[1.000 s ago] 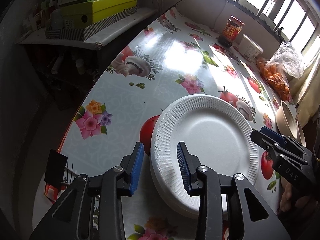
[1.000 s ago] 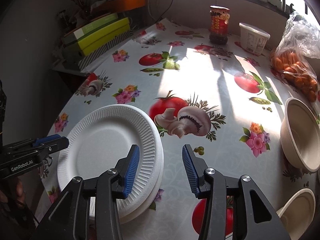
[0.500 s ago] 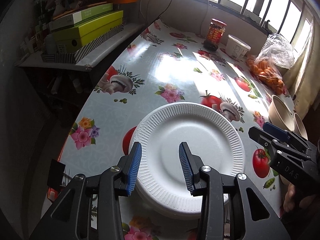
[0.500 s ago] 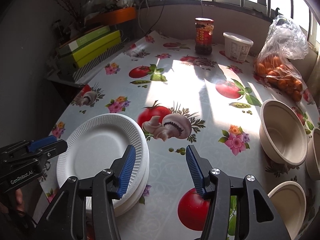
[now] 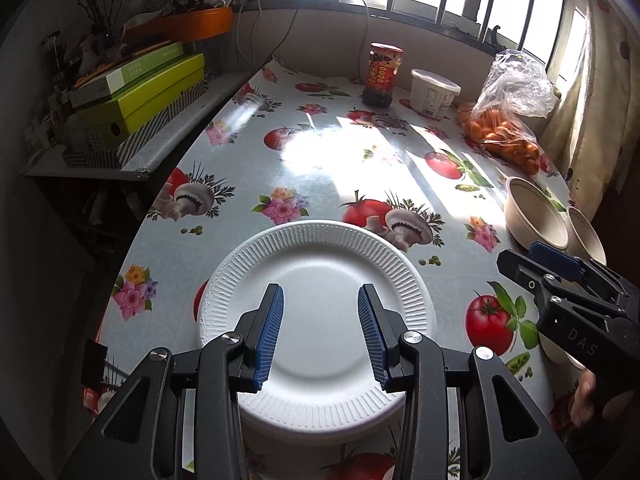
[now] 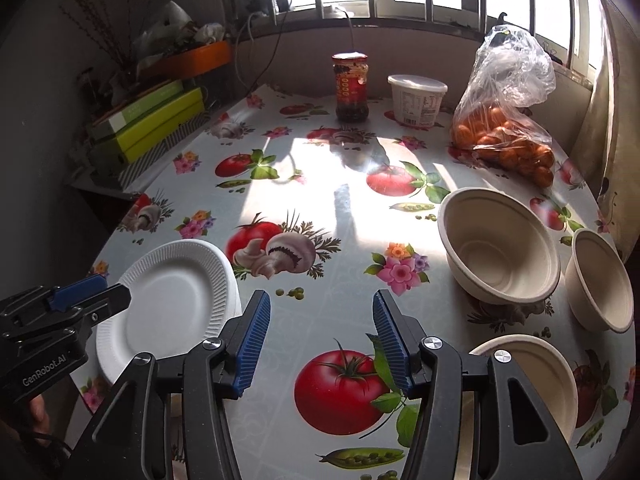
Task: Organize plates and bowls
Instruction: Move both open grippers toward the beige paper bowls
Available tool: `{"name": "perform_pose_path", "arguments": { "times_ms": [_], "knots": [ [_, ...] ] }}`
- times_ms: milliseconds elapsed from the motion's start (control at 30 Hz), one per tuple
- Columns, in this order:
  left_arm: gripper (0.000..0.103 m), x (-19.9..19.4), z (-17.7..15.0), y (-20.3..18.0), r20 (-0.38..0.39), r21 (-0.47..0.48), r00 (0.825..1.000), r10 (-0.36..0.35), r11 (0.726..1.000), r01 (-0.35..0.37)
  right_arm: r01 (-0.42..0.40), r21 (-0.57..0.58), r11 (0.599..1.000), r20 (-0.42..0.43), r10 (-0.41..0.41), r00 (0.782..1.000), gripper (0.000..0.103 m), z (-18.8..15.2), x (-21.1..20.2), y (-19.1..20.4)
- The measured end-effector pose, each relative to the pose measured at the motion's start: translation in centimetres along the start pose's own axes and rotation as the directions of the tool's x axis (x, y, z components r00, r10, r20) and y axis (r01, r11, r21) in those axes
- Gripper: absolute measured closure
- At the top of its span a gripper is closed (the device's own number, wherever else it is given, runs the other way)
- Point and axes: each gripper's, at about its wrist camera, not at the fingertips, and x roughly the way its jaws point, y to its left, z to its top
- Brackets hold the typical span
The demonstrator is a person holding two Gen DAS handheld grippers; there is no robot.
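Observation:
A stack of white foam plates [image 5: 320, 280] lies near the table's front left edge, also seen in the right wrist view as plates [image 6: 176, 304]. My left gripper [image 5: 320, 336] hovers open above the stack, with nothing between its fingers. My right gripper [image 6: 320, 340] stands open over bare tablecloth beside a printed tomato, holding nothing. To its right are three beige paper bowls: a large one [image 6: 500, 248], a second [image 6: 600, 280] at the table's right edge, and a third [image 6: 528, 380] partly hidden behind my right finger. Each gripper shows in the other's view: right gripper [image 5: 520, 256], left gripper [image 6: 112, 290].
At the far side of the table [image 6: 340, 200] stand a red-labelled jar [image 6: 352, 88], a white tub [image 6: 416, 100] and a plastic bag of oranges [image 6: 504, 136]. Stacked green boxes [image 5: 140, 92] sit on a side shelf at left. A barred window runs along the back.
Both grippers have drawn back and risen, so more of the table shows. The left one now sits centred over the plate stack. The right gripper's jaws have widened and three bowls have come into view.

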Motion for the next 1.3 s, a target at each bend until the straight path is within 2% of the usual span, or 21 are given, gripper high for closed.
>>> {"name": "perform_pose_path", "arguments": {
  "times_ms": [300,633,1300],
  "knots": [
    [0.063,0.1,0.2,-3.5,0.008,0.06,0.998,-0.054,0.997,0.054,0.054,0.04,0.998,0.036,-0.055,0.998,0.047,-0.6,-2.0,-2.3],
    [0.063,-0.2,0.6,-6.6,0.026,0.108,0.996,-0.086,0.991,0.082,0.093,0.08,0.992,0.059,-0.098,0.993,0.047,-1.2,-3.5,-4.6],
    [0.063,1.7,1.8,-12.4,-0.015,0.174,0.982,-0.189,0.966,0.189,0.173,0.168,0.971,0.062,-0.185,0.981,0.047,-1.9,-5.1,-10.4]
  ]
}}
